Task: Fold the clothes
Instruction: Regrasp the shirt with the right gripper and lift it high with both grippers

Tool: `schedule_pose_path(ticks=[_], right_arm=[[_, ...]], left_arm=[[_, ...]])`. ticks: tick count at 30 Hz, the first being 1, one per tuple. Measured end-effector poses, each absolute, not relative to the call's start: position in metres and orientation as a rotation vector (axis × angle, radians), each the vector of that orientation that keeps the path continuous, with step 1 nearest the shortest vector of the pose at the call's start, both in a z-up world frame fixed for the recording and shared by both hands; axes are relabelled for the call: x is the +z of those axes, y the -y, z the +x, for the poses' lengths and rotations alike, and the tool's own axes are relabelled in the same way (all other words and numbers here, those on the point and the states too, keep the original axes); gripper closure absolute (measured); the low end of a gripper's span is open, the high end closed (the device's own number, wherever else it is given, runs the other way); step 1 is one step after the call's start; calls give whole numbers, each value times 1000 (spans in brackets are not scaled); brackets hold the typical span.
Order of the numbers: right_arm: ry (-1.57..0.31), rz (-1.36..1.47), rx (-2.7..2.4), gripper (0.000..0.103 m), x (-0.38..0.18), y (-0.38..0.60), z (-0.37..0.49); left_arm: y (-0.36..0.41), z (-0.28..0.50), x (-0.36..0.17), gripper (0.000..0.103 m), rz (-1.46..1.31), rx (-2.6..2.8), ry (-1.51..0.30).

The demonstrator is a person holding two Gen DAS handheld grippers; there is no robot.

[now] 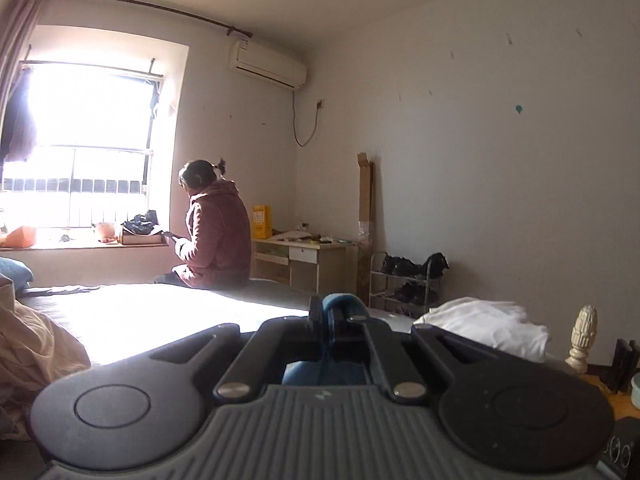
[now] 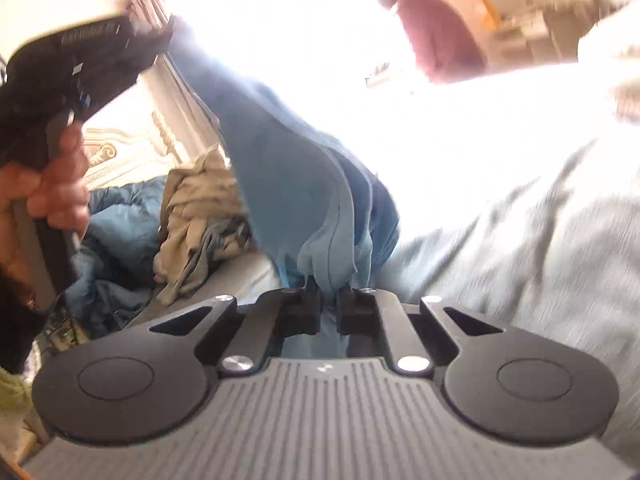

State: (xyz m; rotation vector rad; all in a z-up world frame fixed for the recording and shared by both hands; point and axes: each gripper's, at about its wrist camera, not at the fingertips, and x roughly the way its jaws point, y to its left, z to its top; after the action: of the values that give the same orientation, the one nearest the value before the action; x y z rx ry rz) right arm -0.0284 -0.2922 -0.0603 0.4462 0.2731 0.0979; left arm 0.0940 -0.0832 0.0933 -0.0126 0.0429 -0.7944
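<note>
From the left wrist we look level across the bed [image 1: 132, 316] toward the window [image 1: 88, 144]; from the right wrist, closer and tilted, we share the seated person [image 2: 436, 32] at upper right.

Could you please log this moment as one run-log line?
left gripper: shut on blue garment | right gripper: shut on blue garment | garment lifted over bed

Your left gripper [image 1: 339, 312] is clamped on blue cloth [image 1: 334, 306] over the bed [image 1: 160, 312] — white clothes [image 1: 486, 326] at its right edge, a person [image 1: 214, 232] seated at the far edge.
</note>
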Motion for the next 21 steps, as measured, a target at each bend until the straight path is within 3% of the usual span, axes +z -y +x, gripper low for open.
schedule_pose_path(ticks=[11, 17, 21], right_arm=[[287, -76, -80, 99, 135, 325, -103], [457, -188, -108, 99, 188, 331, -153], [490, -200, -94, 99, 194, 338, -173]], left_arm=[[9, 3, 184, 100, -160, -626, 241], [-8, -52, 216, 100, -200, -597, 330], [-14, -81, 223, 100, -215, -601, 364]])
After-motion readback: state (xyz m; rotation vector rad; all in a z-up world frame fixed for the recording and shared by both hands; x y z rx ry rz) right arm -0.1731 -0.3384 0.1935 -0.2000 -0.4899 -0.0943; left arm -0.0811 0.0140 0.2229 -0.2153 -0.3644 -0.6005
